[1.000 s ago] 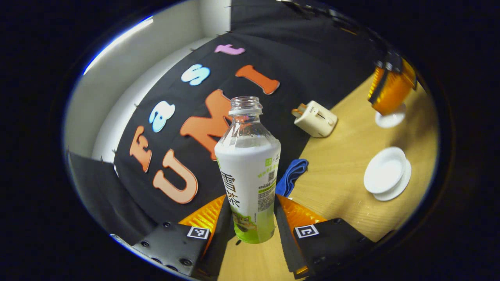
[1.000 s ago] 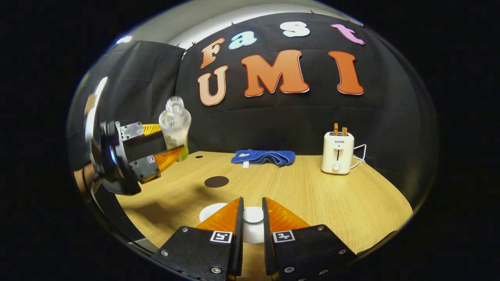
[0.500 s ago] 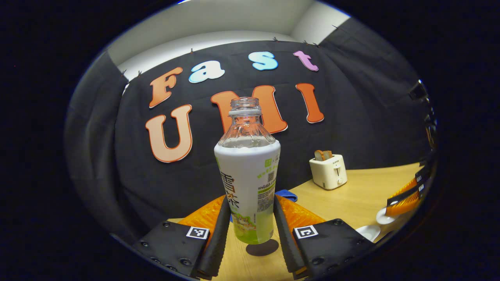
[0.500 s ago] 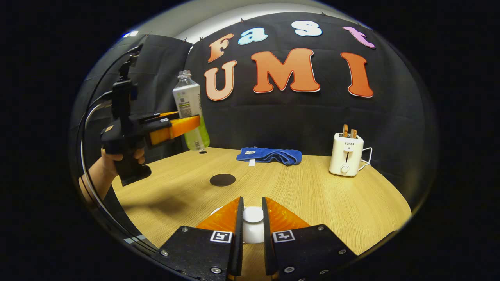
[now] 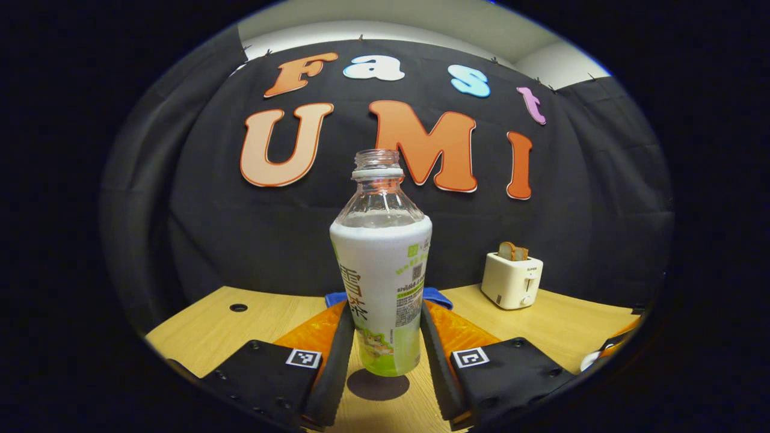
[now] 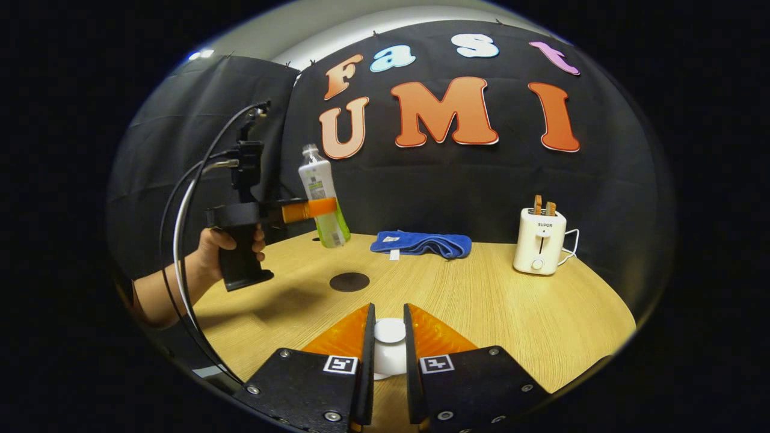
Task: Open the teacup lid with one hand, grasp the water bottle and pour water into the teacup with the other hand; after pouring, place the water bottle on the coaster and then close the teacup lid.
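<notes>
Water bottle (image 5: 382, 270) back upright between left gripper (image 5: 385, 352) jaws, clamped, now hovering just above coaster (image 5: 378, 385) on desk (image 5: 204, 331) — pour looks done. Right gripper (image 6: 388, 340) jaws pinch lid (image 6: 390, 331); set-down next, lid after.

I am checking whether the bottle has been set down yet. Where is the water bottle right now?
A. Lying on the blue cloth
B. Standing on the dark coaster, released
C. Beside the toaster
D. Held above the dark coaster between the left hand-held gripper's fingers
D: the left hand-held gripper clamps the water bottle, whose base hangs over the coaster with its shadow beneath.
</notes>
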Tool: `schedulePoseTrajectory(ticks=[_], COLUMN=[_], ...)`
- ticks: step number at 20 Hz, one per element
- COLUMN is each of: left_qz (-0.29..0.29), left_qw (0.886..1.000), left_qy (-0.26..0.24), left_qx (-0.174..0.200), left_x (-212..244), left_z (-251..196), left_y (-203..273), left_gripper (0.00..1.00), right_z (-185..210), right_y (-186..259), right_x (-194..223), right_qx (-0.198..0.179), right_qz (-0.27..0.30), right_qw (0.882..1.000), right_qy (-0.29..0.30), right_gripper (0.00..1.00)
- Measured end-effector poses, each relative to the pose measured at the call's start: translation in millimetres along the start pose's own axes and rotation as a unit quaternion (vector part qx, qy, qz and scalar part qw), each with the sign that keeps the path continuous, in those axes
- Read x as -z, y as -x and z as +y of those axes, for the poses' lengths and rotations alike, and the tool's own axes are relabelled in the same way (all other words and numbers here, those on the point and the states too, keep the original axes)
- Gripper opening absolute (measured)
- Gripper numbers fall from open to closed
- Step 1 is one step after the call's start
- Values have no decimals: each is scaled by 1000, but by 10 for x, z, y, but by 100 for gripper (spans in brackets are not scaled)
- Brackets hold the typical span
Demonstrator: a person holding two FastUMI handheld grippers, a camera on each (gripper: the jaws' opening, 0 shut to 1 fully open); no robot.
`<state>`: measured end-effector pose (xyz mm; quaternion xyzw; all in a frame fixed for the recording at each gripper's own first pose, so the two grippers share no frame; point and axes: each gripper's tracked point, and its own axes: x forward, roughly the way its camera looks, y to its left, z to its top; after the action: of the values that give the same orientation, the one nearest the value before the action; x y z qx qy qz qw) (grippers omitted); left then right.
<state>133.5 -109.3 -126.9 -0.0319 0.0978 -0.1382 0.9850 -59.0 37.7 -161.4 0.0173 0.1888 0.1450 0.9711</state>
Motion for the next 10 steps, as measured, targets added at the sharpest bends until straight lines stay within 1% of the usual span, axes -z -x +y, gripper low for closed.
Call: schedulePoseTrajectory(ticks=[1,2,3,4,6,7,10], left_qz=[9,19,28,38,58,68,98], left_qw=[1000,1000,1000,999,998,998,995], left_qy=[2,1,-1,-5,-12,-15,-14], left_qx=[-2,-3,-5,-6,-6,-8,-14], left_x=[86,187,276,375,576,676,921], left_z=[21,17,24,32,38,58,113], left_y=[-76,-131,-178,-218,-332,-366,-423], left_gripper=[63,65,65,63,65,63,63], right_z=[0,-4,-3,-10,-23,-36,-59], right_y=[-3,-10,-13,-19,-16,-16,-15], right_x=[8,12,23,28,44,47,50], right_qx=[-2,-2,-4,-4,-5,-5,-5], right_qz=[0,0,1,2,4,4,1], right_qw=[1000,1000,1000,1000,1000,1000,1000], right_qy=[2,3,3,3,1,0,-3], right_gripper=[24,24,24,23,24,23,23])
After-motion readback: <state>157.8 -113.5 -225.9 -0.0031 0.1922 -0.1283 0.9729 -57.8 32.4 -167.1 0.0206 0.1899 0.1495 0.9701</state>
